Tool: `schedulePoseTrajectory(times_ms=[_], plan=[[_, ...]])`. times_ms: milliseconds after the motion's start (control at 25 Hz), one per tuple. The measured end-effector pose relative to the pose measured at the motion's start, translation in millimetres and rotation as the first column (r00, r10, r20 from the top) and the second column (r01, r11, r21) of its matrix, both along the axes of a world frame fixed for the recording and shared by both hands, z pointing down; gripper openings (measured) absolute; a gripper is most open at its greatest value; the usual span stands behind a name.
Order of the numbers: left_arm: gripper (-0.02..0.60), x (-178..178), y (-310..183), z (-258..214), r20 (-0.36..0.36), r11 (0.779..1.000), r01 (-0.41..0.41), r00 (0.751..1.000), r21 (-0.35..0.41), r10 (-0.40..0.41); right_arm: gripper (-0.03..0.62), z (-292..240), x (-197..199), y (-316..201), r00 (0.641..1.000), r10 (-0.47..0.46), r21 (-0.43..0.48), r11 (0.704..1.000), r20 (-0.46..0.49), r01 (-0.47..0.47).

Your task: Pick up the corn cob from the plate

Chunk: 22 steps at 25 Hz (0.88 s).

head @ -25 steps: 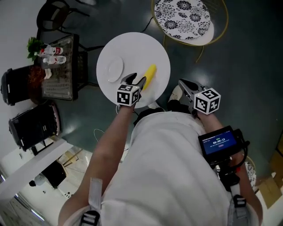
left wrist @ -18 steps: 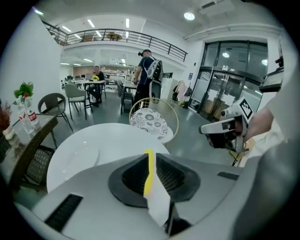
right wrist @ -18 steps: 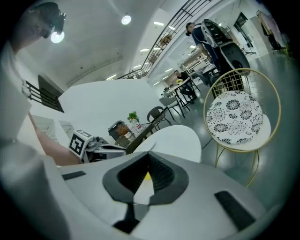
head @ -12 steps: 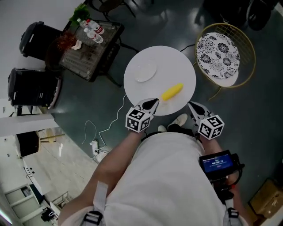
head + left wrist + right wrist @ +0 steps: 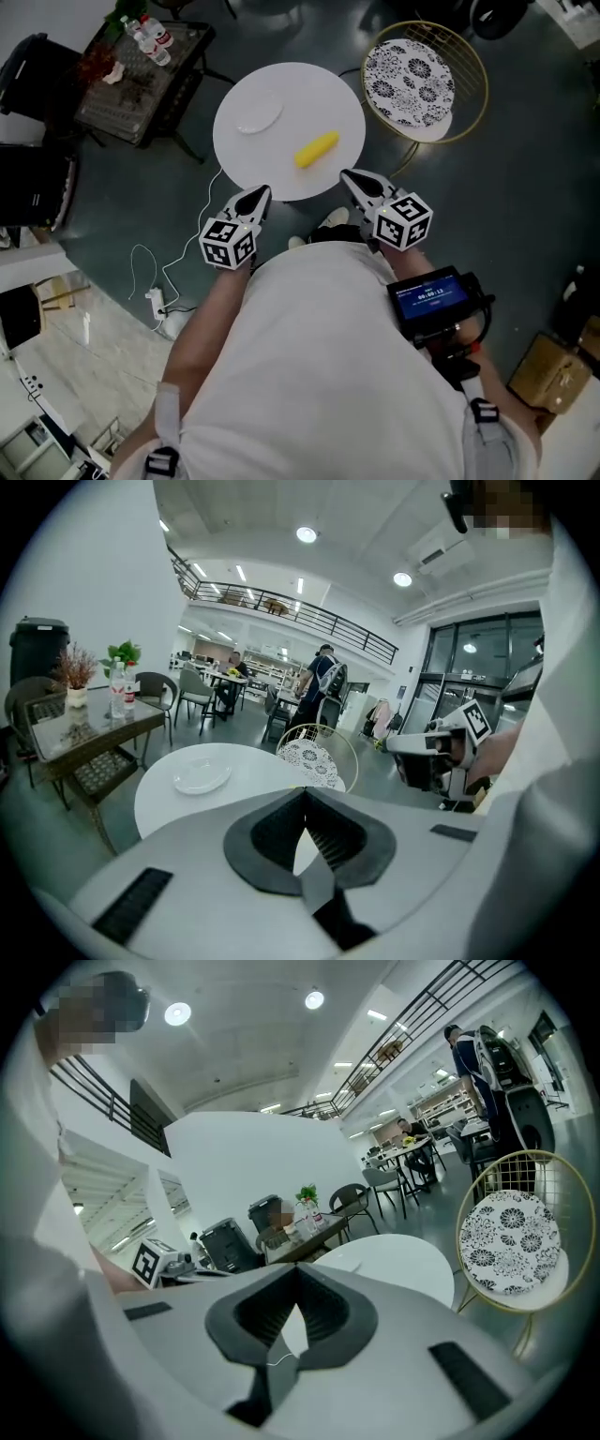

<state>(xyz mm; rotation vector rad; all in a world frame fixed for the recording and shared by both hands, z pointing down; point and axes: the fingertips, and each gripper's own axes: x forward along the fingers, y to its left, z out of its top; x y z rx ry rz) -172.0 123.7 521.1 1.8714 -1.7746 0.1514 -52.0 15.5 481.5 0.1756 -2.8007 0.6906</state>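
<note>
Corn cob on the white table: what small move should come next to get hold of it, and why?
Probably open the jaws of the right gripper first. The corn cob lies loose on the table, beside the plate rather than on it. Both that gripper and the left gripper are shut and empty, at the table's near edge, apart from the cob. The right one looks nearer.

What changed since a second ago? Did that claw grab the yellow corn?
No. The left gripper, open beside the corn cob a second ago, has shut on nothing and pulled back off the round table. The corn cob stays on the table beside the plate.
</note>
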Motion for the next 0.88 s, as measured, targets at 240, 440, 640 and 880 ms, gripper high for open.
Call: schedulePoseTrajectory(times_ms=[240, 440, 640, 880], plan=[[0.009, 7, -6, 4, -0.011, 1.000, -0.008, 1.000, 0.012, 0.009, 0.008, 3, 3, 1, 1.000, -0.007, -0.002, 1.000, -0.014, 0.007], [0.009, 9, -11, 2, -0.004, 1.000, -0.027, 1.000, 0.016, 0.027, 0.008, 4, 3, 1, 1.000, -0.004, -0.003, 1.000, -0.013, 0.004], [0.009, 14, -10, -1, 0.006, 0.999, -0.043, 0.999, 0.023, 0.042, 0.008, 2, 8, 4, 1.000, 0.005, 0.006, 1.000, -0.012, -0.005], [0.009, 10, -22, 6, 0.001, 0.999, -0.047, 0.999, 0.014, 0.047, 0.008, 9, 2, -8, 1.000, 0.002, 0.005, 1.000, -0.017, -0.001]])
